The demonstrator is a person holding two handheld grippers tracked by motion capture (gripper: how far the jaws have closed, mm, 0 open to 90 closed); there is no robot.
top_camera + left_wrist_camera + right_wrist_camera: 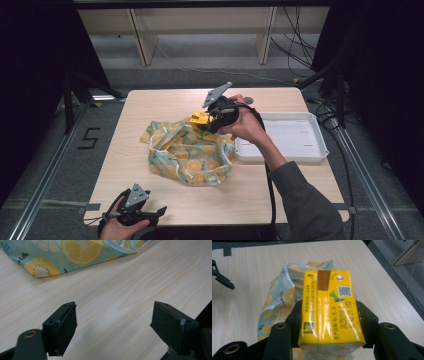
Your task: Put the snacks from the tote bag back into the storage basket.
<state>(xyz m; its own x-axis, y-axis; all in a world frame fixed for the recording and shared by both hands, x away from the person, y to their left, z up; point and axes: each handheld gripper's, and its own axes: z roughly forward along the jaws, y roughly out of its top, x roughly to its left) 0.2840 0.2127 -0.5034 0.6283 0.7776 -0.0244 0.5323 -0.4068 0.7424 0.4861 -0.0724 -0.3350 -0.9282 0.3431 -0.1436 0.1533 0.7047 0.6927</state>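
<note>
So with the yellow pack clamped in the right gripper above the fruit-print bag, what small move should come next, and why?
Probably carry the yellow pack sideways toward the white tray. The right gripper is shut on it, held above the fruit-print bag, and the tray sits bare right beside the bag. The left gripper hangs open near the table's front edge, away from the bag.

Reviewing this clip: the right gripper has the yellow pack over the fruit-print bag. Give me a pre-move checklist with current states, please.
1. Right gripper shut on the yellow pack: ok.
2. Pack seated squarely between the fingers: ok.
3. Pack lifted off the fruit-print bag: ok.
4. White tray free to receive the pack: ok.
5. Left gripper open, apart from the bag: ok.
6. Anything left inside the bag: cannot tell.
</note>
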